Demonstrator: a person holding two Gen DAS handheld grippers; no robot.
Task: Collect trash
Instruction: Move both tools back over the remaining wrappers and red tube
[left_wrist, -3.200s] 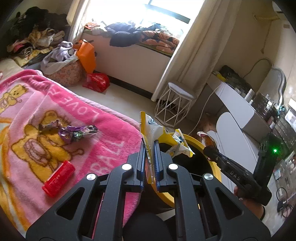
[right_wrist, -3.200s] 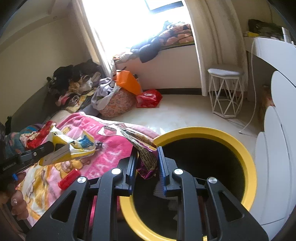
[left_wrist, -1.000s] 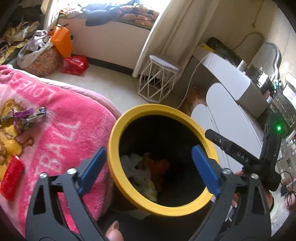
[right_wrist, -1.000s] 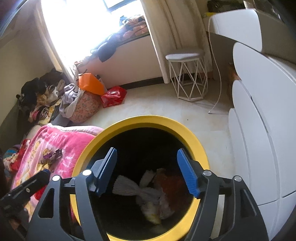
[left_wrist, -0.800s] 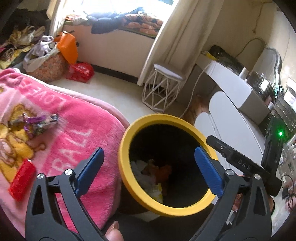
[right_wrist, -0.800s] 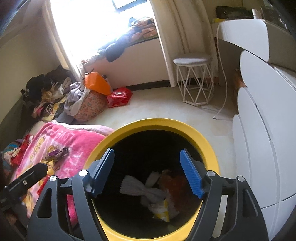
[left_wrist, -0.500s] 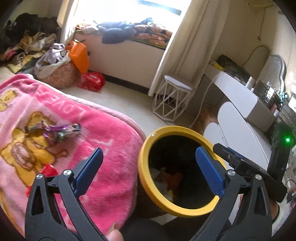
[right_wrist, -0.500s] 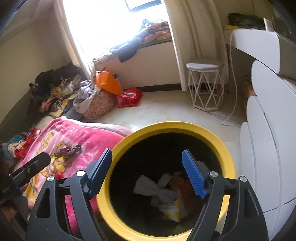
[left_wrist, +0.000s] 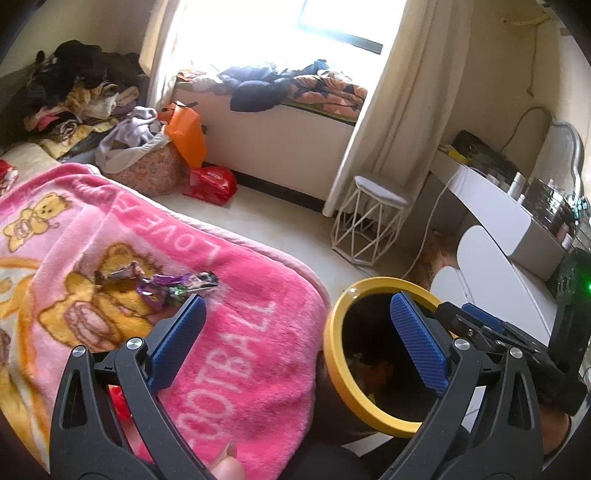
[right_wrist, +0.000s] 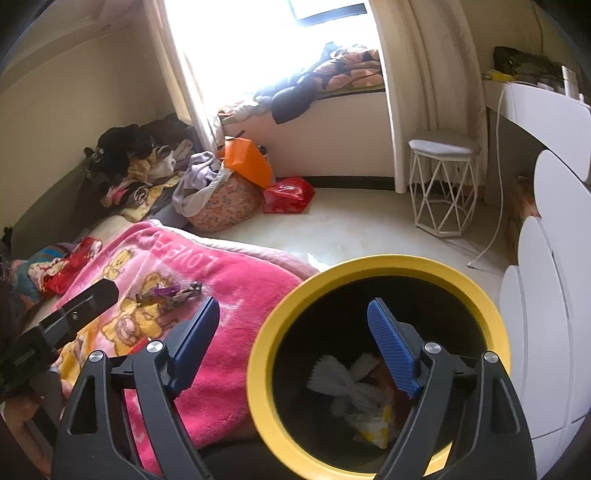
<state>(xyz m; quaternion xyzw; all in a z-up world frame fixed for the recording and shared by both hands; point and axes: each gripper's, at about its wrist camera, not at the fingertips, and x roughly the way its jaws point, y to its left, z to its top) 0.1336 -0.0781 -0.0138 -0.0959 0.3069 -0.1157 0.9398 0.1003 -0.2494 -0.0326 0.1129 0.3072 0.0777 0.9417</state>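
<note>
Both grippers have released the wrappers they carried earlier and have drawn back from the bin mouth toward the bed. Left gripper: jaws wide apart, nothing between the blue pads. Right gripper: jaws opening, nothing between them.

Yellow-rimmed trash bin: stands on the floor against the foot edge of the pink blanket. In the right wrist view, the right pad of that gripper hangs over the bin opening and the left pad over the blanket. Crumpled white tissue and a yellow wrapper lie at the bin bottom.

Purple candy wrappers: lie on the blanket, on the bear print, well apart from the bin. A red item lies near the blanket's near edge, partly hidden behind the left gripper's left finger.

White wire stool: stands on the floor beyond the bin, beside the curtain.
</note>
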